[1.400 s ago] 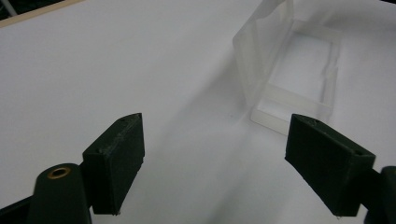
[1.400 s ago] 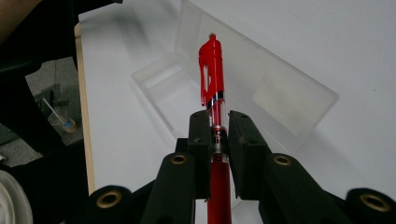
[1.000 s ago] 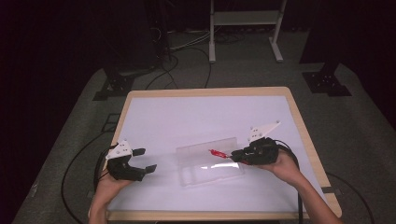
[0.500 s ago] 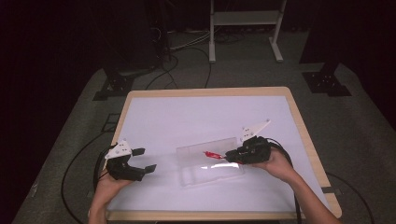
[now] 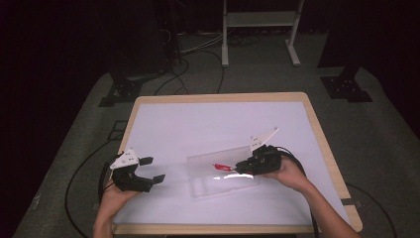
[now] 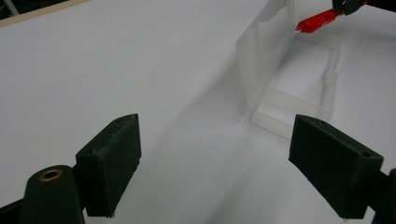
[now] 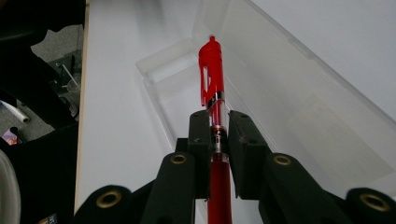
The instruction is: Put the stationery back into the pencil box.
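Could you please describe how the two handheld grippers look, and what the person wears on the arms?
Both the left gripper and the right gripper are black, each with two blocky dark jaws, brass-coloured rings near the jaw bases, a pale three-cornered plate on top and a black cable trailing behind. The forearms are bare, no sleeves in sight, and no gloves on the hands.

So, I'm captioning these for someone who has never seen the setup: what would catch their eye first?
The bright red plastic click pen stands out, clamped in the right gripper and held over the clear plastic hinged case lying open on the white tabletop. At the table's near left corner, the left gripper hangs open with nothing between its jaws.
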